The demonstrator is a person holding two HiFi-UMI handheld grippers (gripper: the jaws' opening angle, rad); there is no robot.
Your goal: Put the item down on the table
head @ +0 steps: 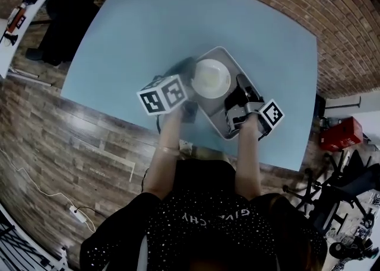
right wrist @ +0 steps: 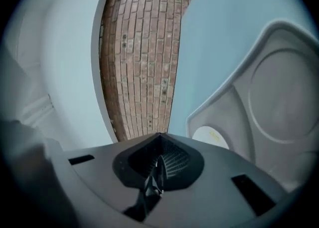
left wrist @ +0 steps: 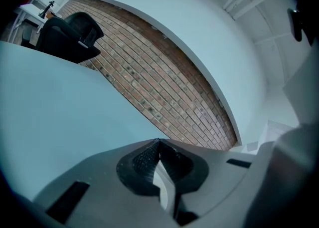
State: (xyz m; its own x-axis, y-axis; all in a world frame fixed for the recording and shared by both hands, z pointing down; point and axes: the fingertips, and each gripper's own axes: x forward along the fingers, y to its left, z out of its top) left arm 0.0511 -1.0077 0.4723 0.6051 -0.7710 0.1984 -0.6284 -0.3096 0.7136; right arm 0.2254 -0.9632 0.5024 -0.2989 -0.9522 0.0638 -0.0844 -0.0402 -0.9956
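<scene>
Logged grey tray [head: 215, 112] close to the worktop's [head: 148, 21] near edge, toward the near right corner, skewed to the edges. Couldn't tell whether resting on the worktop or held just off it. Spotted white bowl [head: 211, 78] upright in the tray's far half.

Found left hand-held gripper [head: 191, 69] at the tray's left rim, just beside the bowl. In the left gripper view, saw pads [left wrist: 144, 161] squeezed shut on a thin pale edge, read as that rim.

Found right hand-held gripper [head: 240, 81] at the tray's right side, just right of the bowl. In the right gripper view, saw the pads there closed tight on a thin dark sliver, read as the rim too. Picked up the tray's grey inside with a round recess off to the right in that view, plus a small white disc [right wrist: 212, 134] near the jaws.

Noted bare forearms [head: 169, 157] reaching in over the near edge. Noted brick wall [right wrist: 144, 47] beyond the far edge, black chair [head: 71, 9] off the far left corner, red box [head: 341, 133] on the floor past the right edge.
</scene>
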